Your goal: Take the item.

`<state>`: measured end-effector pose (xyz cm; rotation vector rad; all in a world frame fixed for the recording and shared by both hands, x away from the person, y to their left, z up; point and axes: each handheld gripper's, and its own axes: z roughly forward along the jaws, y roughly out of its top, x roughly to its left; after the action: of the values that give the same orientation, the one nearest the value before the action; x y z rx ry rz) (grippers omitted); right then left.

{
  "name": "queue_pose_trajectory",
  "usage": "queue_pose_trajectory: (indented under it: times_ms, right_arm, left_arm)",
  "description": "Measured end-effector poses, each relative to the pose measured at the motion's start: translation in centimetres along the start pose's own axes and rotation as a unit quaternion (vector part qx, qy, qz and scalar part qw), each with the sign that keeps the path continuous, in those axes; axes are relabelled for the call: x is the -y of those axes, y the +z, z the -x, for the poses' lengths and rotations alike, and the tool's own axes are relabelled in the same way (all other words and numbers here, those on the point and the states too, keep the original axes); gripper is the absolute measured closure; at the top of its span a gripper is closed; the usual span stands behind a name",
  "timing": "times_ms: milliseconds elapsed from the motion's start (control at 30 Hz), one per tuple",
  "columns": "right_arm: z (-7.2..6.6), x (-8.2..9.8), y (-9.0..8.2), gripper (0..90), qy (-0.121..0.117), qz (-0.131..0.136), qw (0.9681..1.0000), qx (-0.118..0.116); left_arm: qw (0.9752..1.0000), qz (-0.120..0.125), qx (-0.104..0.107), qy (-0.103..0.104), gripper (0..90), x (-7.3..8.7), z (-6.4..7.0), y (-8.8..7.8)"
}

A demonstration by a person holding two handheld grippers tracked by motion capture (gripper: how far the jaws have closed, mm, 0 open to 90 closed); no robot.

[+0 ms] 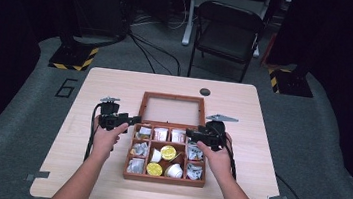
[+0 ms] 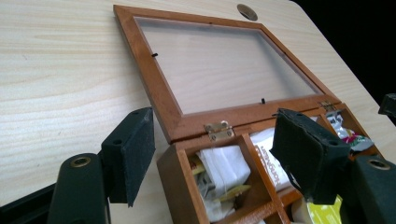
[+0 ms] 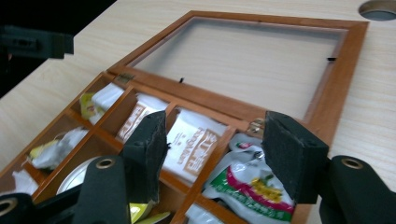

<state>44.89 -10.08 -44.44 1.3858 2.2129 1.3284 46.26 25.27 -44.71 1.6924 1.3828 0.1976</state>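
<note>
The person's forearms come in from the near edge of the table (image 1: 116,80), and each hand carries a gripper at the back corners of the wooden box (image 1: 129,167). The box stands in the middle of the table, nearer to the person. Its glass lid (image 1: 171,110) is thrown fully back and lies flat on the table behind it.

I think the box is stiff and rather heavy for its size, and the smooth wood may slip between the pads. The lid looks like the fragile part, because of the glass pane and the small brass hinges (image 2: 218,129). The wooden frame of the lid seems the safest place to take hold, not the pane. The sachets (image 3: 194,142) and cups (image 1: 168,152) inside are light and soft.

The left gripper (image 2: 212,149) has its jaws about half open, standing on both sides of the back left corner of the box without pressing on it. The right gripper (image 3: 212,149) also stands half open, above the back right compartments, and it holds nothing.
</note>
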Motion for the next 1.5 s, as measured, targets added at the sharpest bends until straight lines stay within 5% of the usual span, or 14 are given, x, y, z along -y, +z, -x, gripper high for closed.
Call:
queue_pose_trajectory:
  times_ms: [200,333,733,1000,1267,1500]
  right_arm:
    - [-1.1,0.8,0.3,39.8,-0.034,-0.014,0.9993,0.003]
    - [-1.7,1.4,0.6,39.8,-0.04,-0.023,0.9989,-0.008]
    - [-3.6,2.6,1.5,40.8,-0.066,-0.044,0.9965,-0.025]
    - [-5.3,3.4,2.3,42.2,-0.086,-0.069,0.993,-0.042]
    - [-5.2,3.8,3.3,39.3,-0.073,-0.098,0.9913,-0.05]
    - [-5.8,4.0,3.9,37.2,-0.09,-0.117,0.9877,-0.053]
  left_arm:
    - [1.0,0.0,-0.003,0.001,29.7,0.4,-0.3,-0.6]
    - [0.9999,-0.006,0.006,-0.007,29.7,0.7,-0.4,-0.7]
    - [0.9998,-0.008,0.003,0.019,29.7,0.8,0.2,-1.0]
    - [0.9998,-0.007,0.003,0.017,29.3,1.1,0.2,-1.2]
    - [0.9999,-0.005,0.001,0.011,29.4,1.2,0.0,-1.6]
    - [1.0,0.0,-0.001,0.009,29.4,1.3,0.0,-1.8]
